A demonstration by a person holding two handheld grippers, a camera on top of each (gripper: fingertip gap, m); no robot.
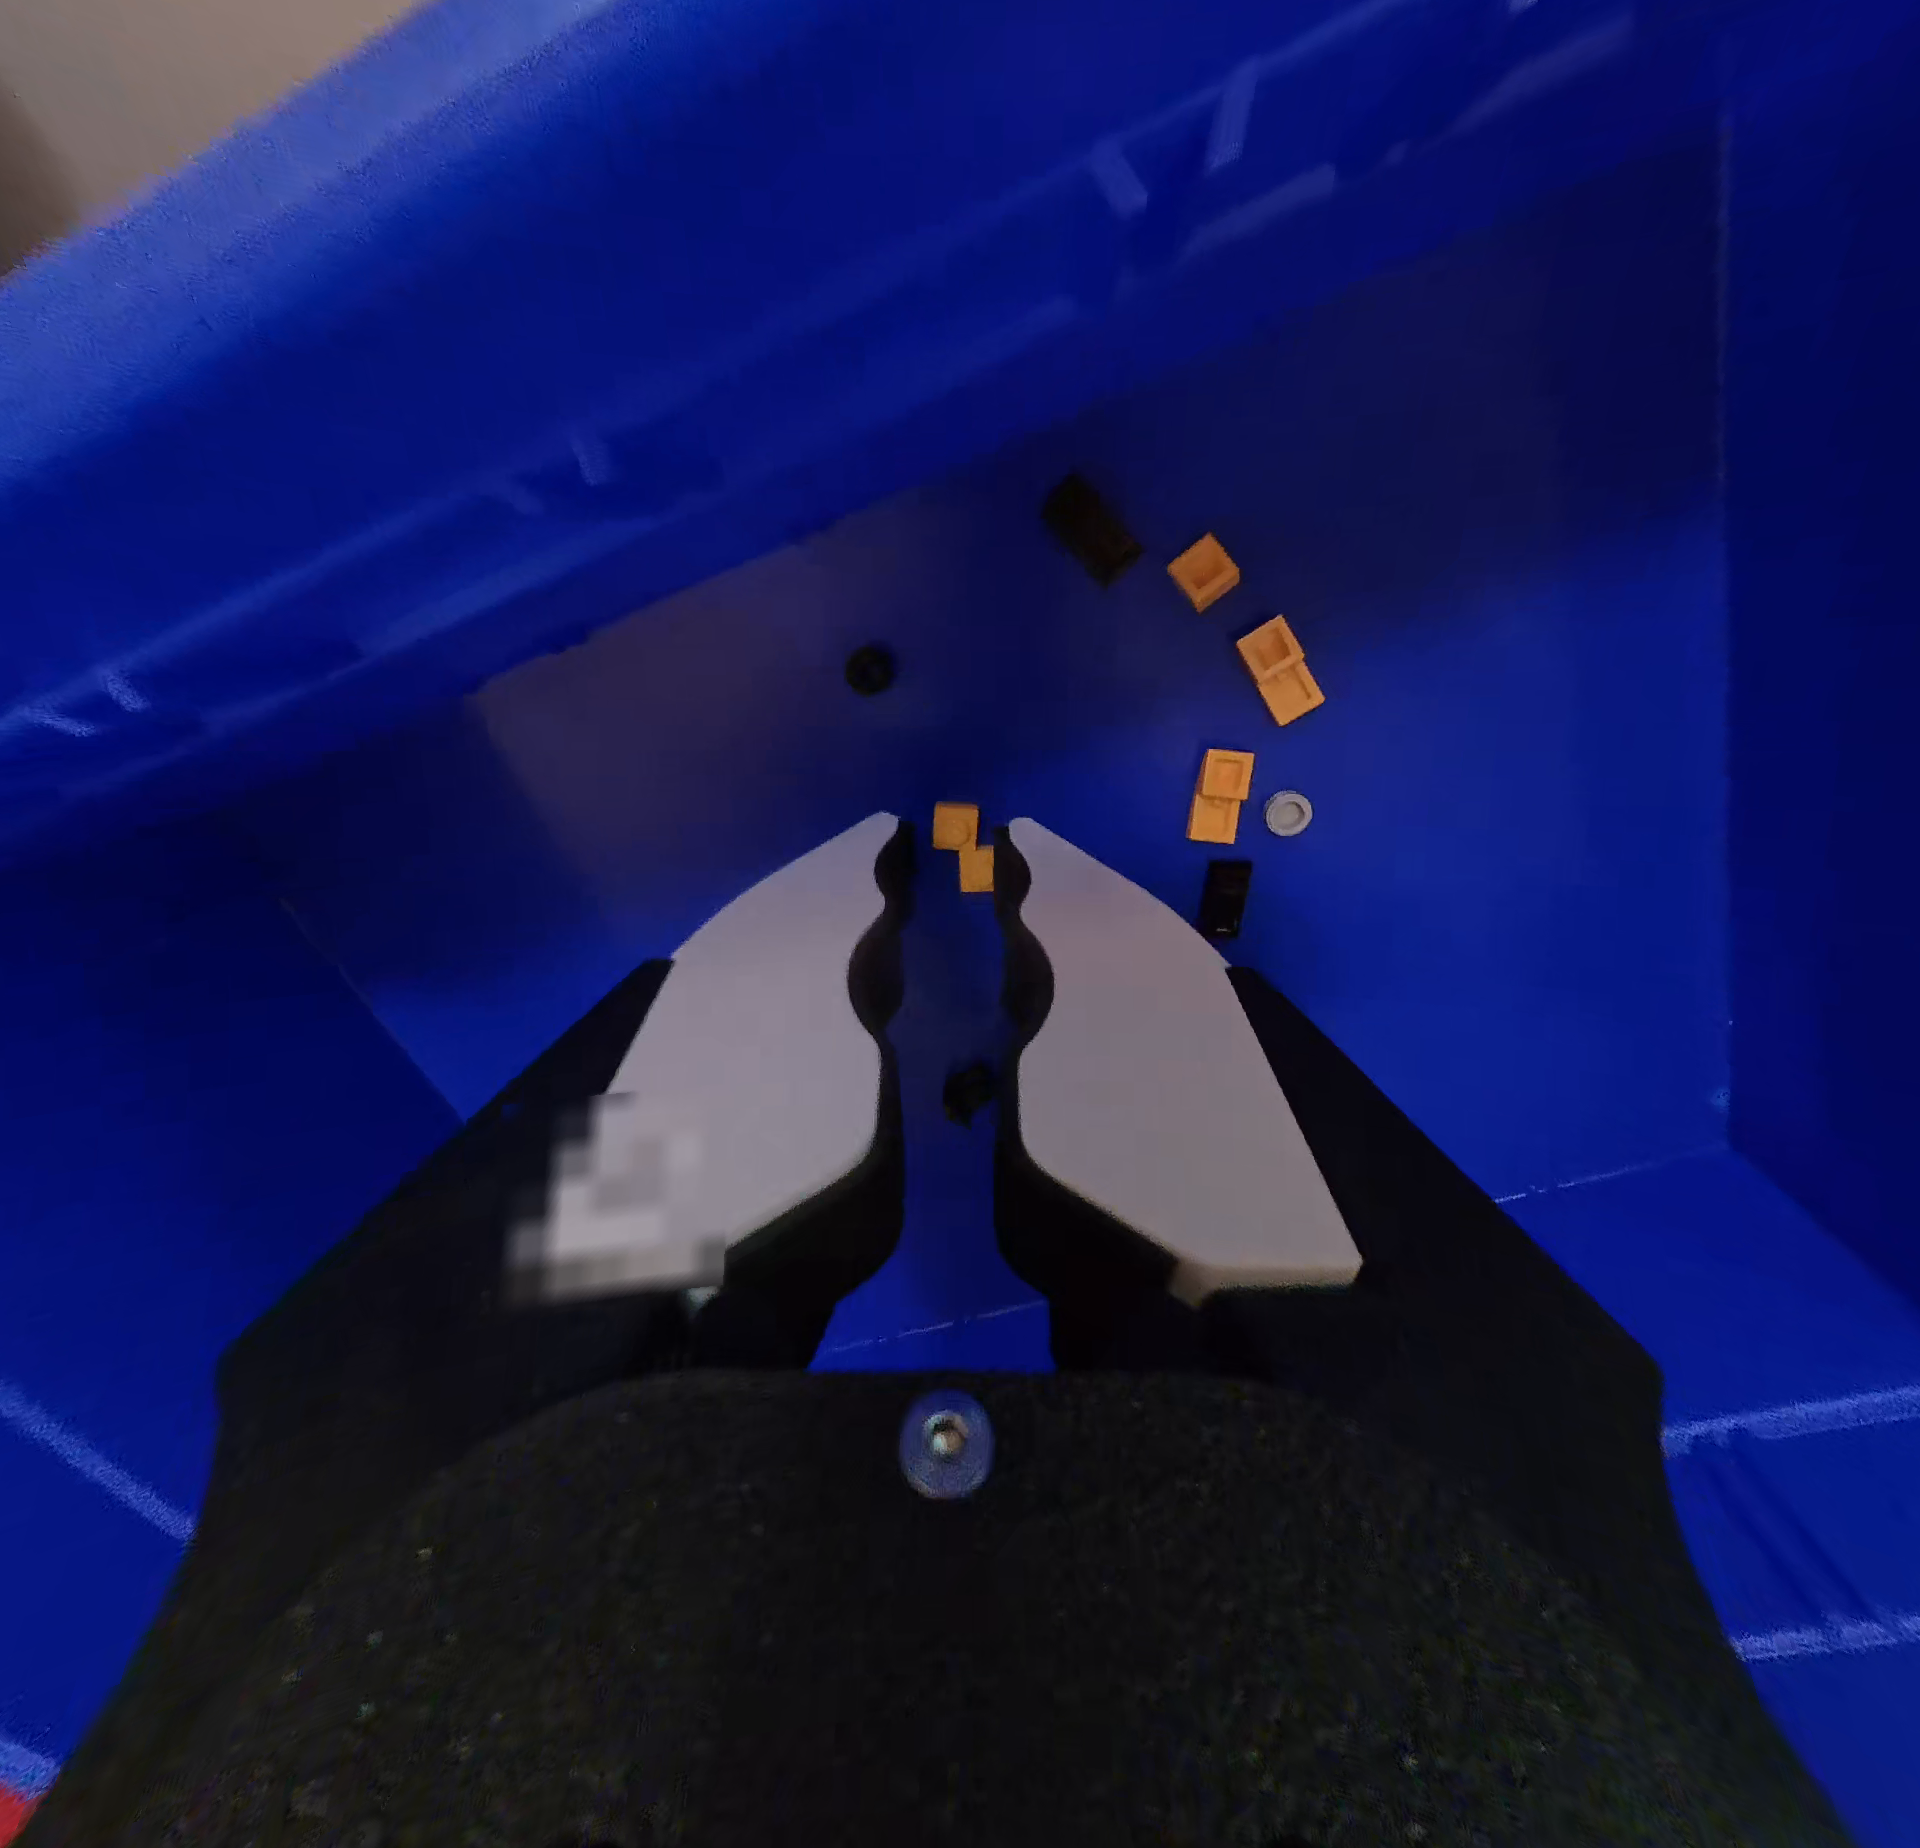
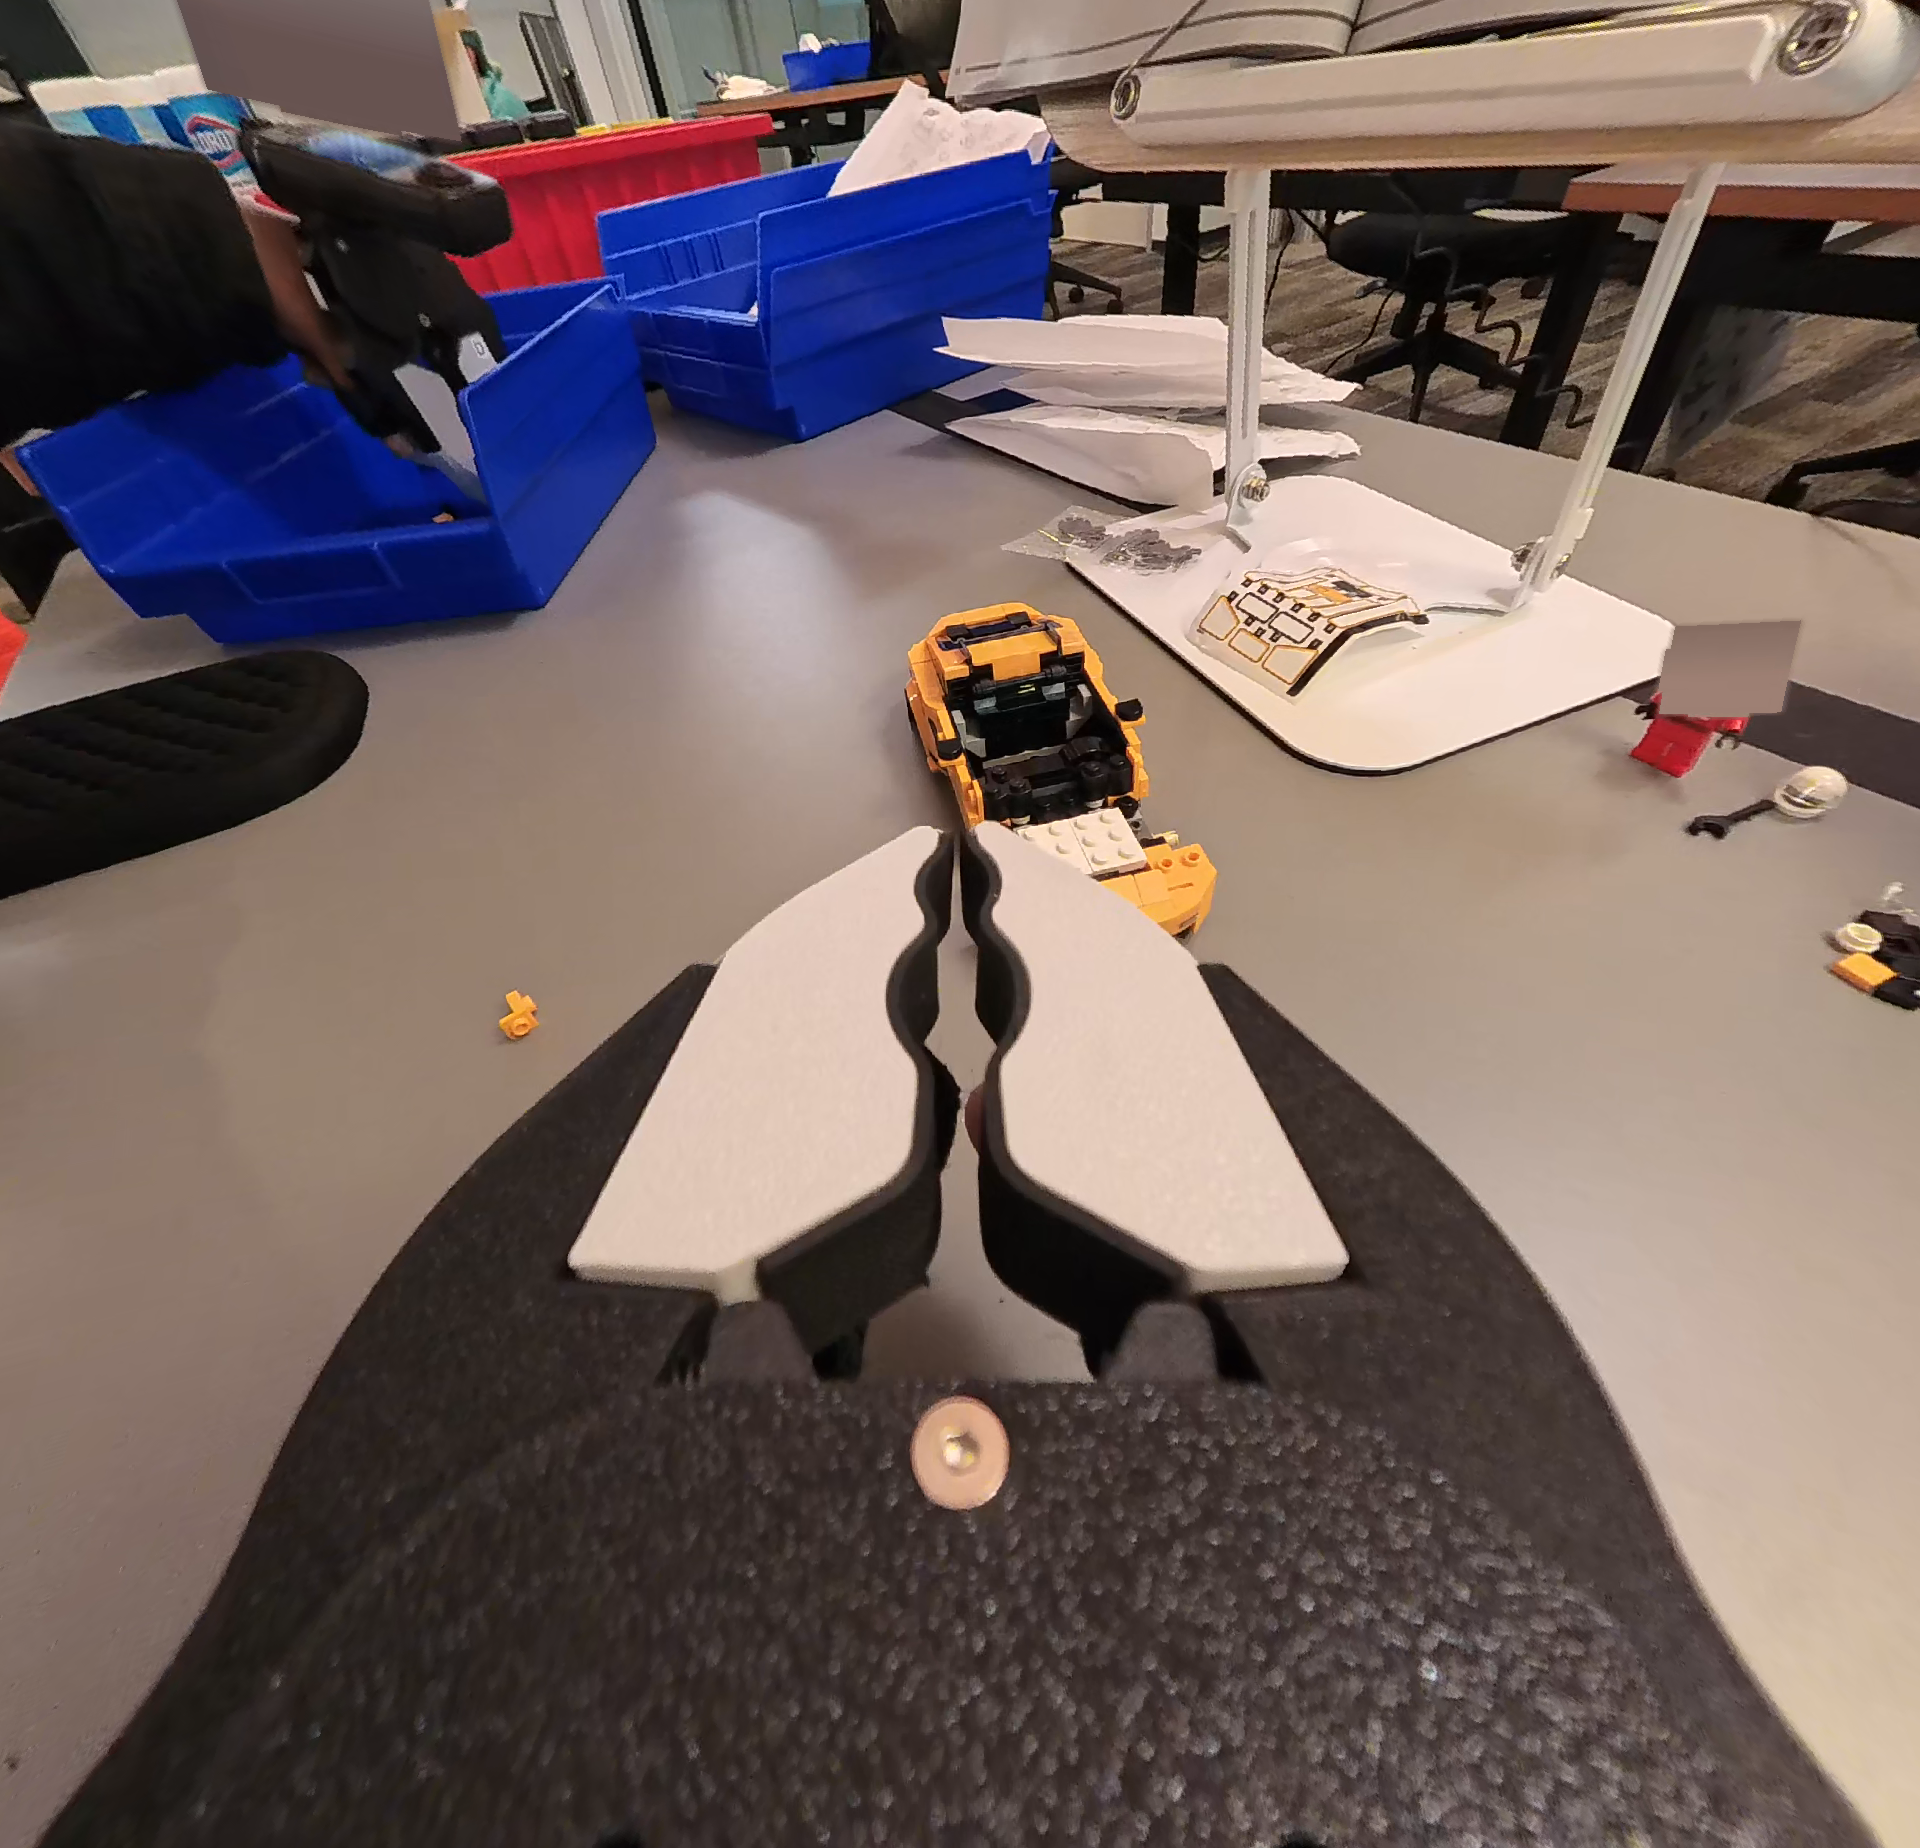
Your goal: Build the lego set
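Observation:
My left gripper (image 1: 951,834) reaches into a blue bin (image 1: 727,344), jaws a narrow gap apart. Its tips sit on either side of a small orange piece (image 1: 961,842) on the bin floor. Whether the pads touch the piece is unclear. More orange pieces (image 1: 1280,668) and black pieces (image 1: 1089,529) lie to the right. In the right wrist view, the left gripper (image 2: 416,437) dips into the near blue bin (image 2: 551,489). My right gripper (image 2: 958,842) is shut and empty, hovering just in front of the partly built orange car (image 2: 1023,718) on the grey table.
A loose orange piece (image 2: 516,1015) lies left of my right gripper. A white stand (image 2: 1455,655) holds the instruction booklet and a sticker sheet (image 2: 1299,624). Small parts (image 2: 1881,967) lie at far right, a black pad (image 2: 156,749) at left, and more bins (image 2: 831,281) behind. The tips of one gripper are about 50 centimeters away from the tips of the other.

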